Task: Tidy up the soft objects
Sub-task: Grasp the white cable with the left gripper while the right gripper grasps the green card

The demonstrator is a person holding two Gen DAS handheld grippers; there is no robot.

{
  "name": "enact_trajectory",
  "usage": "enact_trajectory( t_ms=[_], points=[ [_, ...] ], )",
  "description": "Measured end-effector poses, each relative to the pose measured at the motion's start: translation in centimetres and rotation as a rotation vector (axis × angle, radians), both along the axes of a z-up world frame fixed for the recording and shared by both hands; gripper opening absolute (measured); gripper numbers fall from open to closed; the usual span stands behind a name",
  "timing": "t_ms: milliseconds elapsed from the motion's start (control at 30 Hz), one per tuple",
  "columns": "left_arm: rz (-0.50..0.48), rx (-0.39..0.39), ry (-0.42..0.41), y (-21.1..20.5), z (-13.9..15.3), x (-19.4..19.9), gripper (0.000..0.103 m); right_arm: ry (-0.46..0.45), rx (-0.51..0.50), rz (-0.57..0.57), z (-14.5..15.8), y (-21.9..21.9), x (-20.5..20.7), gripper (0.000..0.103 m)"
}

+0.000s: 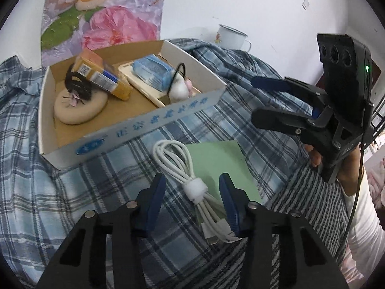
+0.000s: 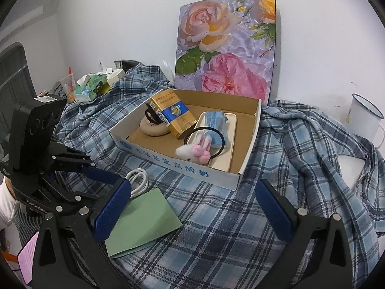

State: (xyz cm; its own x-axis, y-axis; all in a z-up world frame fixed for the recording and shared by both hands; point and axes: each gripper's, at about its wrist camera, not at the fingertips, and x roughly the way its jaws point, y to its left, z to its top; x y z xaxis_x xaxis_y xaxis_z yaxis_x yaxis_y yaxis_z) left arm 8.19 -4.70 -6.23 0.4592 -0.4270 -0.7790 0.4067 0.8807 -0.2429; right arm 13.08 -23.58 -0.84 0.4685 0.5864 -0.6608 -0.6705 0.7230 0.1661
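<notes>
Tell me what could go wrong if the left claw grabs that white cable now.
1. The cable lies partly on the green sheet, so the open left claw might pinch the sheet too.
2. Only one white strap binds the cable; its loops and plug could sag and catch the box rim.
3. The box already looks crowded, so the cable may end up resting on other items.
</notes>
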Motion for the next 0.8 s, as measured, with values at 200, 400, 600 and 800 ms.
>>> enact_trajectory(
  t_ms=[200, 400, 600, 800],
  points=[
    [0.023, 0.006, 0.005, 0.1, -0.5, 0.4, 0.031, 0.005, -0.017, 0.014, -0.2, 0.2, -0.1, 0.103],
    [0.04, -0.044, -0.014, 1.1, 0.0, 0.4, 0.019, 0.03, -0.045, 0.088, -0.6, 1.0, -0.4, 0.103],
    [0.059, -0.047, -0.043, 1.7, 0.6, 0.2, 0.019, 0.078, -0.106, 0.299, -1.7, 3.7, -2.2, 0.103],
    [0.086, -0.067, -0.053, 2.6, 1.1, 0.1, 0.019, 0.106, -0.199, 0.42, -3.1, 6.0, -3.4, 0.103]
  ],
)
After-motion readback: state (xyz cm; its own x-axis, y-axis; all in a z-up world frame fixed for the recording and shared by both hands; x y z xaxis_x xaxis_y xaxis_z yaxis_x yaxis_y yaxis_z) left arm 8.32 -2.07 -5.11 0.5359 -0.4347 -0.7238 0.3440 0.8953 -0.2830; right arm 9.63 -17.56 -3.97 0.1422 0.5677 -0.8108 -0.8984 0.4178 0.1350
